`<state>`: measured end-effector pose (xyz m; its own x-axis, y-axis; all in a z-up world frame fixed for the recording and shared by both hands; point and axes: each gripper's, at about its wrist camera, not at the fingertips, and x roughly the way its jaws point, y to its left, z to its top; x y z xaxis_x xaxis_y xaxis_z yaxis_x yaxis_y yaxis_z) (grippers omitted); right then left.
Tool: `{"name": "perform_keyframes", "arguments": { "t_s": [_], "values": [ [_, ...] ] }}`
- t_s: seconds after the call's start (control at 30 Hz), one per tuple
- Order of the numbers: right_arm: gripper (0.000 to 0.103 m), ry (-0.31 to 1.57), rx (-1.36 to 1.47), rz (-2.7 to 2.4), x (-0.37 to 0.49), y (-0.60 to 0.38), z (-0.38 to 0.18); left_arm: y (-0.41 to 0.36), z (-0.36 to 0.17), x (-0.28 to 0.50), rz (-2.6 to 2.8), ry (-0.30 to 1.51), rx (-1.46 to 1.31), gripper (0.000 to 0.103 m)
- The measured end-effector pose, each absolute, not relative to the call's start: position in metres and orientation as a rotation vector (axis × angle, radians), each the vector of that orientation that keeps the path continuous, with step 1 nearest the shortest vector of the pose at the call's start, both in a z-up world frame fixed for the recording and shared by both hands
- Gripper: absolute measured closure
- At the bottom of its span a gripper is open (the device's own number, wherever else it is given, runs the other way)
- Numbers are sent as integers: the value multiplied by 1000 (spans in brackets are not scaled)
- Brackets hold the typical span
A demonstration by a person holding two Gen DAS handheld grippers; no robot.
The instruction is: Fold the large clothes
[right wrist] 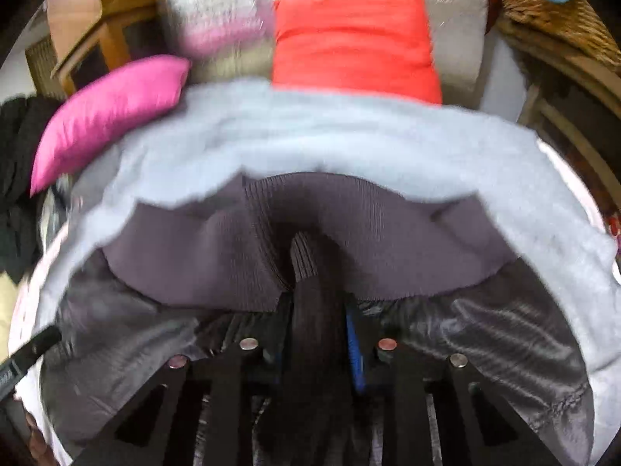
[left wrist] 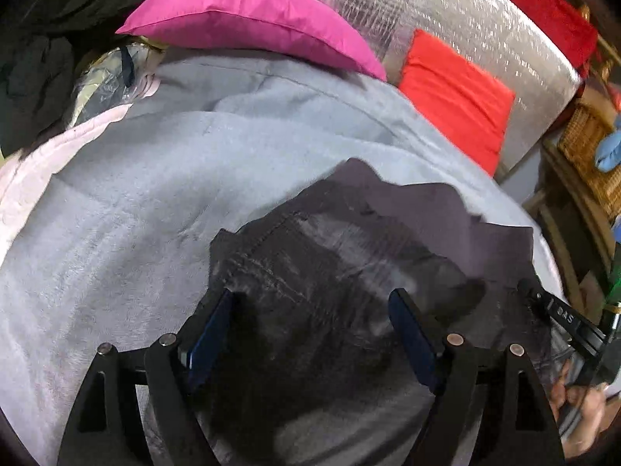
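Observation:
A dark grey jacket (left wrist: pixel 310 256) with a shiny quilted body and a ribbed knit hem lies crumpled on a pale grey fleece blanket (left wrist: pixel 155 178). My left gripper (left wrist: pixel 312 299) hangs open just over the jacket, its blue-padded fingers wide apart and the fabric lying loose beneath them. In the right wrist view the jacket (right wrist: pixel 388 240) fills the lower half. My right gripper (right wrist: pixel 316 310) is shut on a fold of its ribbed cuff (right wrist: pixel 304 268), which stands up between the fingers. Part of the right gripper's body (left wrist: pixel 559 310) and a hand (left wrist: pixel 574 400) show at the left wrist view's right edge.
A pink pillow (left wrist: pixel 248 11) and a red cushion (left wrist: pixel 454 93) lean against a silver quilted backing (left wrist: pixel 485 31) behind the blanket. Wicker furniture (left wrist: pixel 590 147) stands to the right. Dark clothes (left wrist: pixel 39 58) are heaped at the far left.

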<state>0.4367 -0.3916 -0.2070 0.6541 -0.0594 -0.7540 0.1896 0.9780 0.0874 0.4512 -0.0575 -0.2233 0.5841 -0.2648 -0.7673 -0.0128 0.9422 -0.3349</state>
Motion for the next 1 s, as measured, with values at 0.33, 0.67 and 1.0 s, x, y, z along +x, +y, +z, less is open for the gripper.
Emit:
{"name": "perform_keyframes", "arguments": {
  "t_s": [0.33,0.67,1.0],
  "values": [
    [77,896,462,-20,447,-440,-227,-74,-236,452,-90,980,-178,21],
    [23,776,533,-162,326,-514,-186,-39,-224,436,-38,942,-161,21],
    [26,862,520,-299,285,-543,-222,-10,-239,413,32,983,-134,21]
  ]
}}
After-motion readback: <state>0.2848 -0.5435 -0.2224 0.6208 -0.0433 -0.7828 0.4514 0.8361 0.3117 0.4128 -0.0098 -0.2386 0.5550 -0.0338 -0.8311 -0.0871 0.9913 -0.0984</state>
